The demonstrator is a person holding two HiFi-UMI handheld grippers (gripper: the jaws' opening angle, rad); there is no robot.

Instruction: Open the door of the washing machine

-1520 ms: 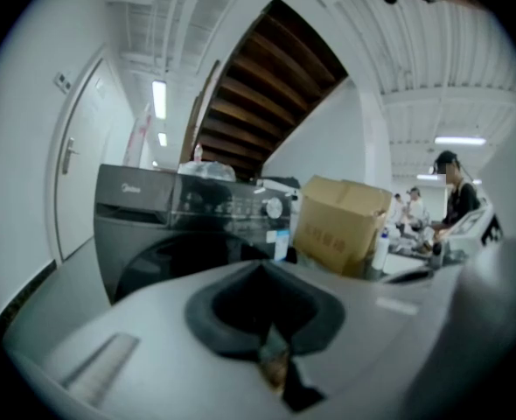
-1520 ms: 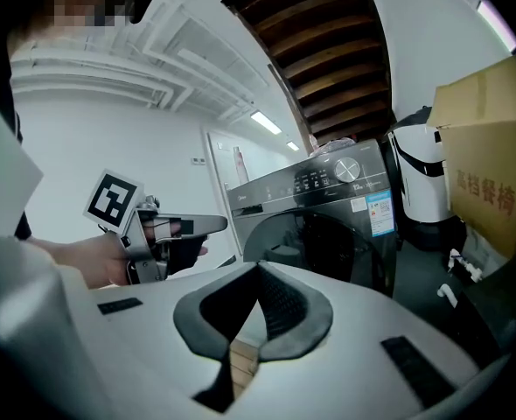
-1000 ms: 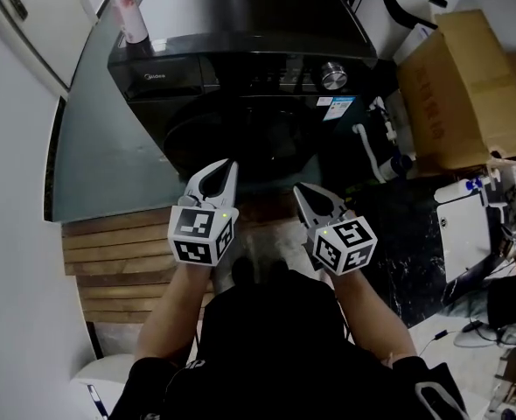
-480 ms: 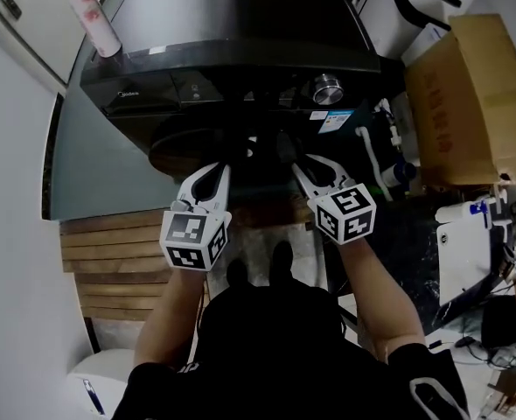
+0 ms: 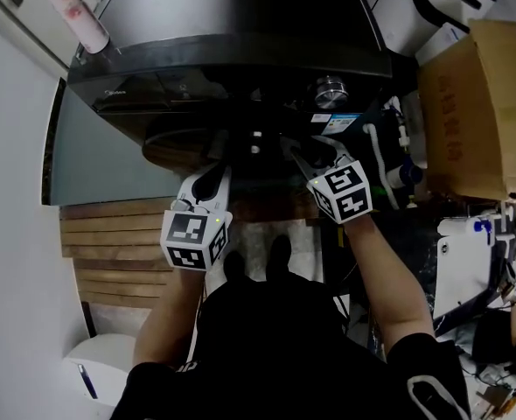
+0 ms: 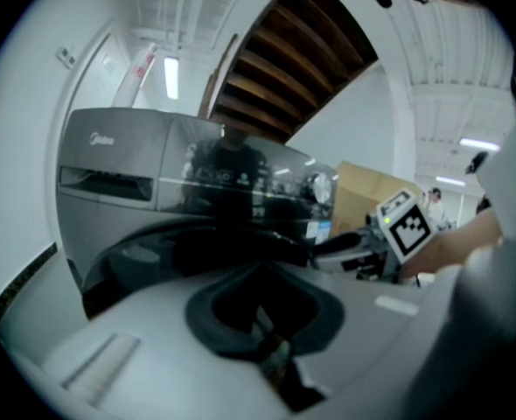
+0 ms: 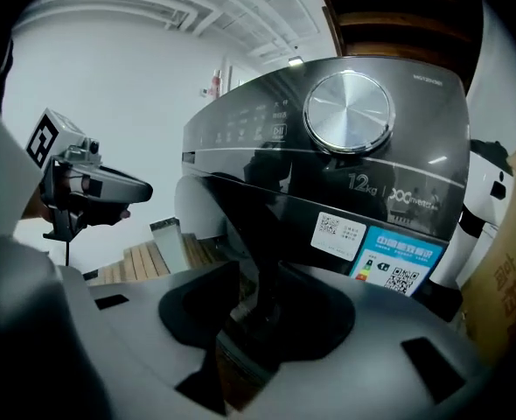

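The dark grey washing machine (image 5: 240, 33) stands in front of me, its round door (image 5: 184, 140) shut or nearly so. My right gripper (image 5: 310, 149) is at the door's right rim, below the silver knob (image 5: 330, 87). Its jaws have just been opening, and they stand apart. In the right gripper view the door's dark edge (image 7: 240, 208) runs into the gap of the right gripper (image 7: 258, 274); no pad presses on it. My left gripper (image 5: 221, 160) hovers before the door's lower middle, shut on nothing. The left gripper (image 6: 267, 265) view shows the door (image 6: 179, 234) just ahead.
A pink bottle (image 5: 74, 11) stands on the machine's top left corner. A cardboard box (image 5: 472, 112) and a white appliance (image 5: 442, 3) crowd the right side. White hoses (image 5: 396, 173) hang beside the machine. Wooden slats (image 5: 118, 243) cover the floor at left.
Both grippers moved forward and down to the machine's front. The right one reached the door's right rim and its jaws went from shut to apart. The left stays shut.
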